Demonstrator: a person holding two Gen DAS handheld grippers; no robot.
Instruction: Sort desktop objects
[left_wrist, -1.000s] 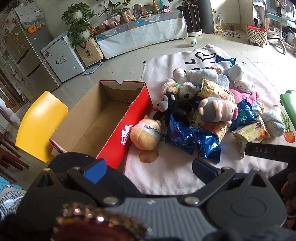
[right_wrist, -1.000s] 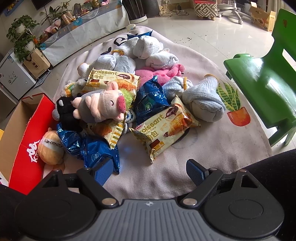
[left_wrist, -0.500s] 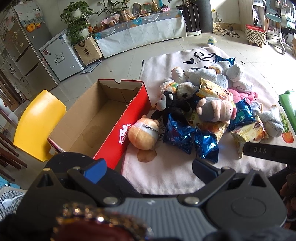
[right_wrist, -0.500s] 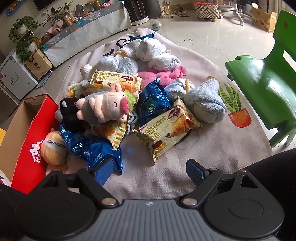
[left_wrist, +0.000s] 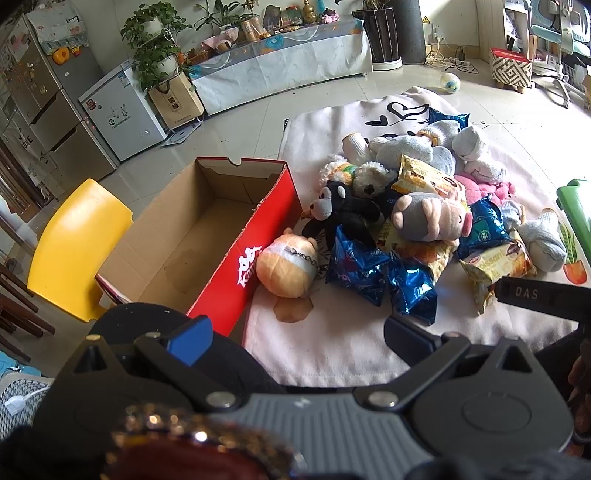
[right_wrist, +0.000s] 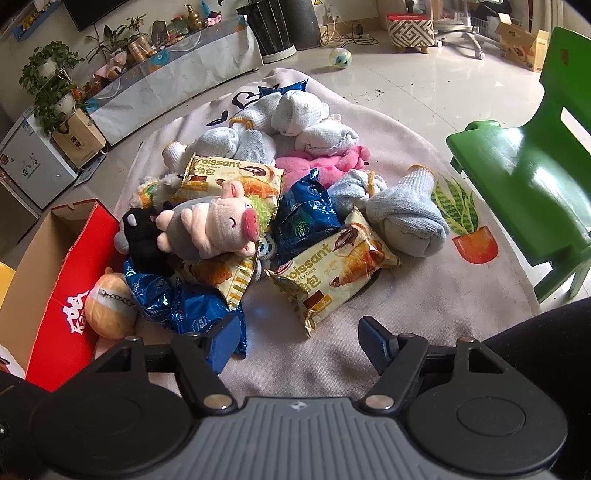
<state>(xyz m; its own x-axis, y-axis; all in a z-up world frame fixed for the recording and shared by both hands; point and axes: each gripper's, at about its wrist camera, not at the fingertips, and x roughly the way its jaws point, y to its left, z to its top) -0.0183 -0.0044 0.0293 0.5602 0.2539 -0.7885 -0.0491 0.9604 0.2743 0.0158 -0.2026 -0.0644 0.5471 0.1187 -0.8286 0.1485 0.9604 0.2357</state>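
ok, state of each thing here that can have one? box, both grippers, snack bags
red cardboard box: open, empty, upright
left gripper: open, holding nothing
right gripper: jaws closing, nothing between them
yellow croissant packet: sealed, lying flat
blue foil snack bags: sealed, crumpled
pink pig plush: lying atop the pile

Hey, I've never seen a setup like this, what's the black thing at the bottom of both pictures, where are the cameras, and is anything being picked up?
That black thing is a handheld two-finger tool; a person holds one in each hand. Each picture comes from a wide-angle camera on a tool, looking forward along its fingers. One shows the left tool, the other the right tool. Ahead, on a pale blanket, lies a pile of plush toys, such as a pig plush, with croissant packets, blue snack bags and rolled socks. An open red box stands beside the pile. Neither tool holds anything: the left stands open, and the right's jaws are closing on nothing.
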